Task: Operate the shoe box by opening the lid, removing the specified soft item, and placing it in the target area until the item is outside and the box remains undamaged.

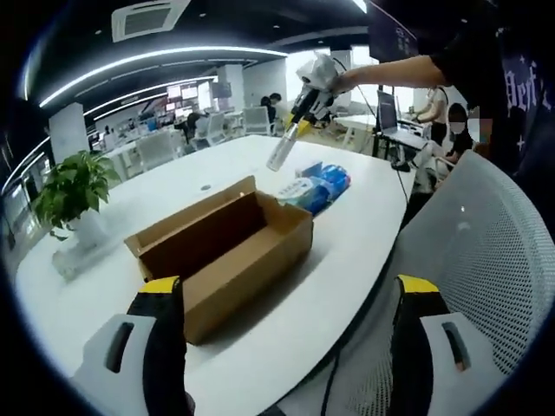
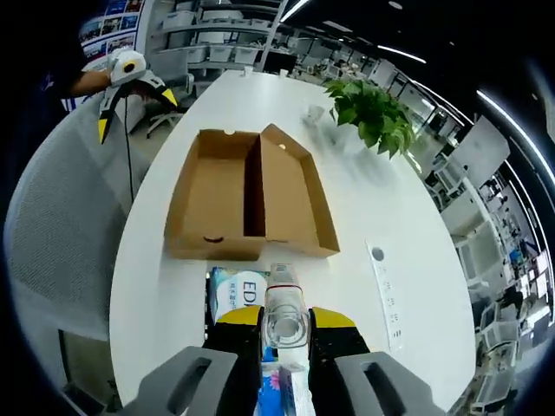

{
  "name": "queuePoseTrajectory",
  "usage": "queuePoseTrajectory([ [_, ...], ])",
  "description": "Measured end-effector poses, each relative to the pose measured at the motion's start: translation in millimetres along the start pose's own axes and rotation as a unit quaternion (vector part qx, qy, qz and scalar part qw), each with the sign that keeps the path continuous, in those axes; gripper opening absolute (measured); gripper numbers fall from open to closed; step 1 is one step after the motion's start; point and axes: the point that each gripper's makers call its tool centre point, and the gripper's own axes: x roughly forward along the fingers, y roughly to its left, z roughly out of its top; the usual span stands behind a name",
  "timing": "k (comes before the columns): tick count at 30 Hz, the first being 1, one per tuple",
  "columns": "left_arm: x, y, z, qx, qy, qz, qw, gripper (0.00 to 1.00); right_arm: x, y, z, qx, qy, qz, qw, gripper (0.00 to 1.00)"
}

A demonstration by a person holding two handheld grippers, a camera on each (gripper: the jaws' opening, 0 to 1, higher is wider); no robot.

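We see one brown cardboard box lying open, lid flat, mid-table. Our right claw grips one clear bottle above one blue tissue pack beside the box. Our left claw gapes empty at the near edge. Bare table surrounds the box; a plant stands beyond.

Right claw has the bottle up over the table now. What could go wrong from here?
1. The right claw pinches a clear bottle by its body; smooth plastic might slip and fall onto the tissue packs below.
2. The open box lies just ahead; a careless swing could knock or dent its raised lid.
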Motion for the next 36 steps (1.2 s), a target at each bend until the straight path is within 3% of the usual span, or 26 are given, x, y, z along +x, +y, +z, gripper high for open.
queuePoseTrajectory([
  [18,-5.9,2.1,-12.9,-0.002,0.008,0.015,0.9999,0.98,40.8,-9.0,-46.8,-0.038,0.113,0.032,0.9924,0.14],
  [36,-3.6,-0.7,-14.3,0.004,0.019,0.019,0.9996,0.97,79.0,-18.6,-70.9,-0.049,0.181,0.064,0.9801,0.15],
])
